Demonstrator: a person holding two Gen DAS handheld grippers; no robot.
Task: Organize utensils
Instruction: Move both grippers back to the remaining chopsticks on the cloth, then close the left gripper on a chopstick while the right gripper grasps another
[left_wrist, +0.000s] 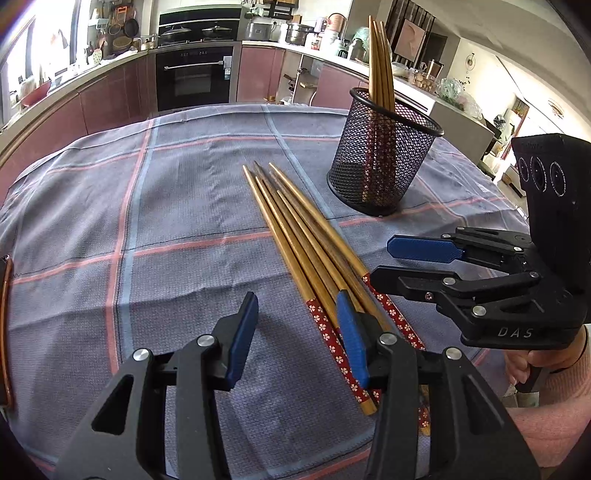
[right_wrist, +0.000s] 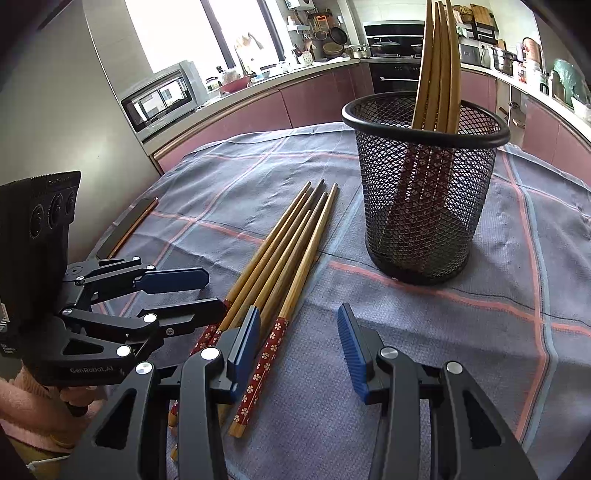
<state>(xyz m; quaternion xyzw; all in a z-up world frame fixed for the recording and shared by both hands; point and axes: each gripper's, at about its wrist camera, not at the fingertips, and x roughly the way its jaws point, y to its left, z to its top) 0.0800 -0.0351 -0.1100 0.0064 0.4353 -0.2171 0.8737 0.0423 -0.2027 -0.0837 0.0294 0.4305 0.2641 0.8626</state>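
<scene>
Left gripper (left_wrist: 299, 334): blue pads apart, nothing clamped; loose chopsticks (left_wrist: 314, 266) lie on the checked cloth (left_wrist: 177, 192), their red flowered handles passing under its right finger. Right gripper (right_wrist: 299, 347): pads apart, empty; the same chopsticks sit at its left finger, 1 handle just inside the gap. Mesh cup (right_wrist: 424, 192) stands ahead and right of the right fingers, holding upright chopsticks. Writing: "DAS" on the right gripper's body in the left view; "GenRobot.AI" on the left gripper's body in the right view
</scene>
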